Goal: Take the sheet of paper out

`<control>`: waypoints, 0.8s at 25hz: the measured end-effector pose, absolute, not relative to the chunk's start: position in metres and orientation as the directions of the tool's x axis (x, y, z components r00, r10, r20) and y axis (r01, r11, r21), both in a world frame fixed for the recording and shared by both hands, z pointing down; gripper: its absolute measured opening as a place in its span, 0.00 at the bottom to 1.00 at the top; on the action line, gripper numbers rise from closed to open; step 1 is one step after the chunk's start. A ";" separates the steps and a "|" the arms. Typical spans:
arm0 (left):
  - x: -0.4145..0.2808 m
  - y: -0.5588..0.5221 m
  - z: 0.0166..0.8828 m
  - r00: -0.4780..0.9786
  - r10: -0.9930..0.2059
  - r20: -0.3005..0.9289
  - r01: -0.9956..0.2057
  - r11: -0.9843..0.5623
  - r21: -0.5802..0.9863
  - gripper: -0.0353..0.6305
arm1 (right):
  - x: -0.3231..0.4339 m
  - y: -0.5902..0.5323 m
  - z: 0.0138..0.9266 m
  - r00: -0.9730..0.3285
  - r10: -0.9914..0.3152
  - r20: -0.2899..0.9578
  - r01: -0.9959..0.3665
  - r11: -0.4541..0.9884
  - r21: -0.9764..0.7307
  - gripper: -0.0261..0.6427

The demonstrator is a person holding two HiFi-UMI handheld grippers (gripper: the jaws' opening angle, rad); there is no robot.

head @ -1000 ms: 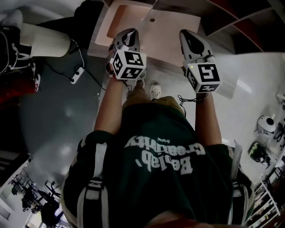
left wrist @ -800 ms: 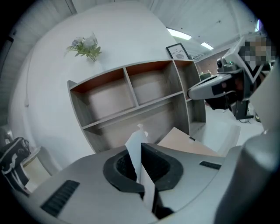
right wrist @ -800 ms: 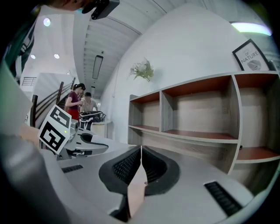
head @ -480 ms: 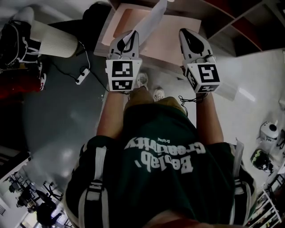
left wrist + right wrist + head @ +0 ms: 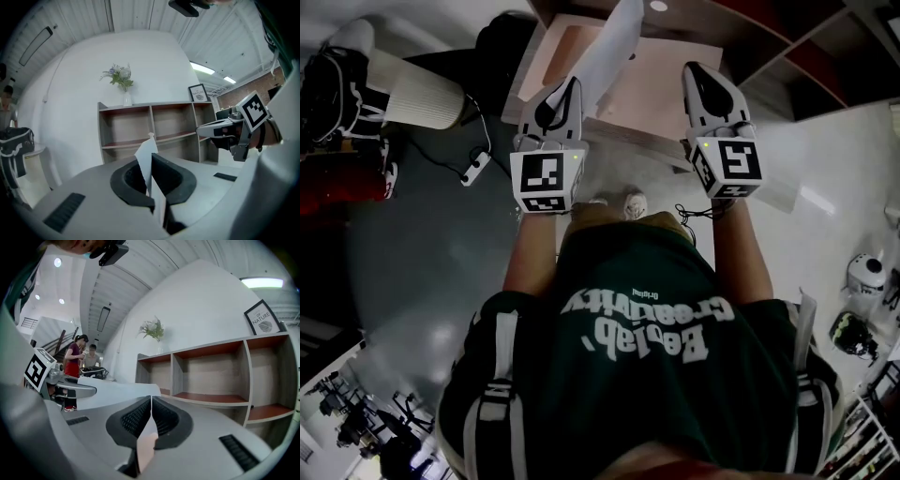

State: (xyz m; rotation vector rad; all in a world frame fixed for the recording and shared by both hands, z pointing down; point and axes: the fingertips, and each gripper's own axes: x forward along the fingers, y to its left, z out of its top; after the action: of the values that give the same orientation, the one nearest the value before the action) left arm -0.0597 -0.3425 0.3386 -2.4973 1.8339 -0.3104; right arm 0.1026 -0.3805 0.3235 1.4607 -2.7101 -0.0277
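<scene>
The white sheet of paper (image 5: 609, 47) is pinched in my left gripper (image 5: 570, 86), which is shut on it. The sheet stands up above a peach-pink flat pad (image 5: 661, 80) on the table. In the left gripper view the paper (image 5: 149, 146) sticks out edge-on from between the closed jaws. My right gripper (image 5: 692, 70) hovers over the pad's right side, its jaws meeting at the tips (image 5: 151, 399). A peach strip shows low in the slit between them, and I cannot tell whether anything is held. The paper (image 5: 112, 384) spans the left of the right gripper view.
An open wooden shelf unit (image 5: 154, 126) stands ahead against a white wall, with a vase of flowers (image 5: 123, 80) and a framed picture (image 5: 198, 93) on top. Two people (image 5: 77, 355) stand far left. A white ribbed cylinder (image 5: 403, 86) and cables (image 5: 473, 161) lie left of the table.
My left gripper has risen and rolled, drawing the paper up and away from the pink pad. The right gripper has lifted a little.
</scene>
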 end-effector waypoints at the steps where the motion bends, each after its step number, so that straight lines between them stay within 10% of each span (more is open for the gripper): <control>1: -0.064 -0.343 0.338 0.292 -0.946 0.139 -0.940 -0.311 -0.139 0.08 | 0.099 -0.381 0.323 -0.542 -0.839 0.048 -0.837 0.544 0.051 0.09; 20: -0.124 -0.350 0.280 0.490 -0.870 0.056 -0.858 -0.493 -0.148 0.08 | 0.041 -0.354 0.281 -0.341 -0.940 0.014 -0.937 0.341 0.076 0.09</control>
State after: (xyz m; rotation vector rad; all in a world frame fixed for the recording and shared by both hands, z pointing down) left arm -0.1244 -0.3497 0.2796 -2.6239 1.5261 -0.1878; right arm 0.0413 -0.3545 0.2806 1.7703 -2.5270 -0.0844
